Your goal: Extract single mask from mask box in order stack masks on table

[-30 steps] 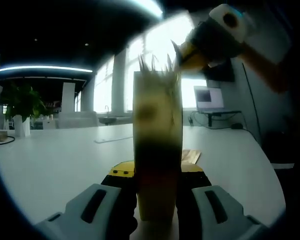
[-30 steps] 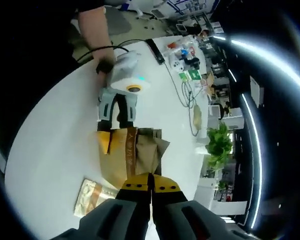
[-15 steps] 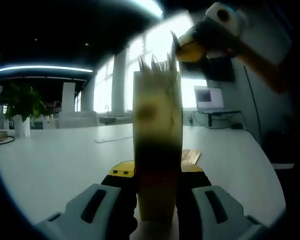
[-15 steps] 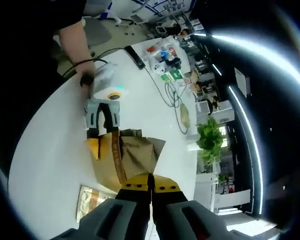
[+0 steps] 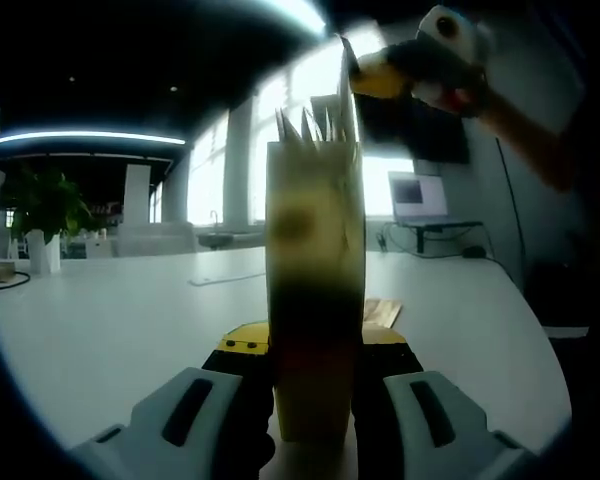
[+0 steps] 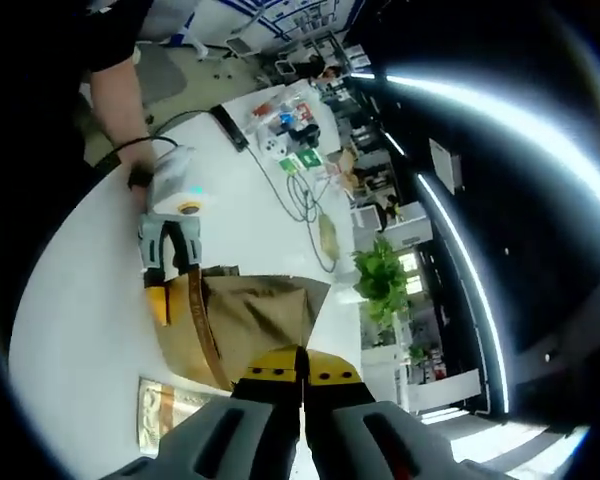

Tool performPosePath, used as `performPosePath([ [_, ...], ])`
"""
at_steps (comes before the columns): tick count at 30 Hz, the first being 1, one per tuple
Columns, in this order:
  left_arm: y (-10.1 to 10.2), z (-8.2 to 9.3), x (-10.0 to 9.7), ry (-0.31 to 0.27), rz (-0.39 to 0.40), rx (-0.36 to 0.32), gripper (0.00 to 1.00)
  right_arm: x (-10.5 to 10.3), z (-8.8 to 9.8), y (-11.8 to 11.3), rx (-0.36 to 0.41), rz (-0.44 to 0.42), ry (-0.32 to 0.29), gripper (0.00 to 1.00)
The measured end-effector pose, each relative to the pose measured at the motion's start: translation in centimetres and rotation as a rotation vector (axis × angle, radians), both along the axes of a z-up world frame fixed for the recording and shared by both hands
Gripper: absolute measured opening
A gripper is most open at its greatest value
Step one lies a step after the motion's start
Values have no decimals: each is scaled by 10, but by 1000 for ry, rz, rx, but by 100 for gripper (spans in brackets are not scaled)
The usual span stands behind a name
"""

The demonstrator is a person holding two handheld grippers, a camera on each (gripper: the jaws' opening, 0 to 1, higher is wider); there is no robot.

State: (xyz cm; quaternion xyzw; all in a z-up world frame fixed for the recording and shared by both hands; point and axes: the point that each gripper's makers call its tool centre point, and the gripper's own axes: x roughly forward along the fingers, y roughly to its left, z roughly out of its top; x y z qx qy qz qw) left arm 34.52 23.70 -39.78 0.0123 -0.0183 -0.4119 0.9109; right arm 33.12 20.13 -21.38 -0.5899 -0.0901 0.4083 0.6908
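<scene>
In the left gripper view, the left gripper [image 5: 315, 400] is clamping its jaws on the upright mask box [image 5: 314, 300], which is blocking the middle of the white table [image 5: 110, 320]. A flat packet [image 5: 382, 313] is lying just behind the box. Above it, the right gripper [image 5: 365, 80] is pinching a single mask [image 5: 332, 115] between closed jaws. Farther off, a laptop [image 5: 417, 196] and a green plant [image 5: 42, 205] are standing. Compared with a second ago, the right gripper is sitting higher and the mask is drawn further out of the box.
</scene>
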Motion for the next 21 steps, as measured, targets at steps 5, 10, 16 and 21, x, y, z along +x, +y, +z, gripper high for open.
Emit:
performPosePath([
  [5, -1, 0, 0, 0, 0, 1, 20, -1, 11, -7, 15, -1, -11, 0],
  [10, -1, 0, 0, 1, 0, 3, 20, -1, 27, -13, 50, -17, -43, 0],
  [16, 0, -1, 1, 1, 1, 3, 20, 0, 35, -18, 84, -41, -50, 0],
  [21, 1, -1, 2, 1, 1, 4, 20, 0, 40, -25, 98, -53, -46, 0],
])
